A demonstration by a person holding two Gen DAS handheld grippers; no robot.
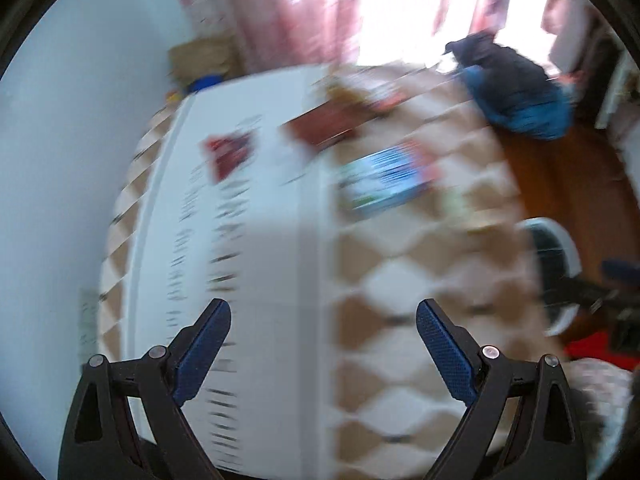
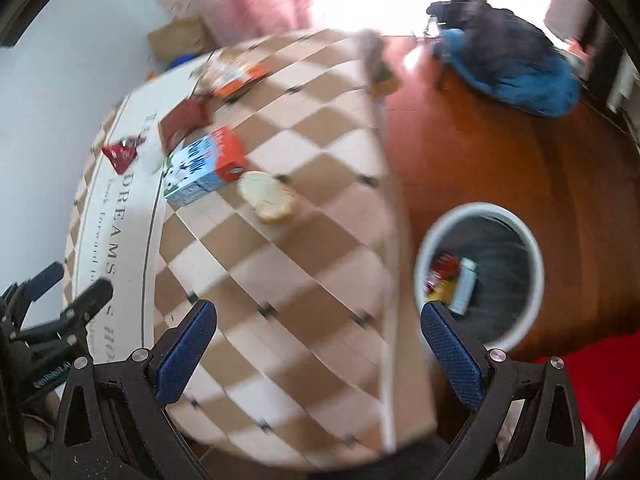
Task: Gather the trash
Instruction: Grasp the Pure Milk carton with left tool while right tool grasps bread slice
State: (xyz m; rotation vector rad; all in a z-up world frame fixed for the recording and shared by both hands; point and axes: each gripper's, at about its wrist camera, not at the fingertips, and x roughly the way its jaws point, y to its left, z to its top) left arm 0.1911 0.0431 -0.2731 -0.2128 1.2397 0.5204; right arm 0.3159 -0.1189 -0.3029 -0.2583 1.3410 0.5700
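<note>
The white bin (image 2: 480, 272) sits on the wooden floor (image 2: 500, 152) at the lower right of the right wrist view, just beside the table (image 2: 304, 248). Inside it I count three bits: a red wrapper (image 2: 443, 266), something yellow (image 2: 442, 290), and a pale flat box (image 2: 466, 282).

Still on the checkered table, upper left of that frame: one milk carton (image 2: 204, 166) lying on its side, one round bread-looking thing (image 2: 266, 196) touching it, one red packet (image 2: 122, 154), and a blurry pile further back.

Both claws are spread wide with nothing in them: right gripper (image 2: 318, 334), left gripper (image 1: 324, 330). The left view is super smeared.
</note>
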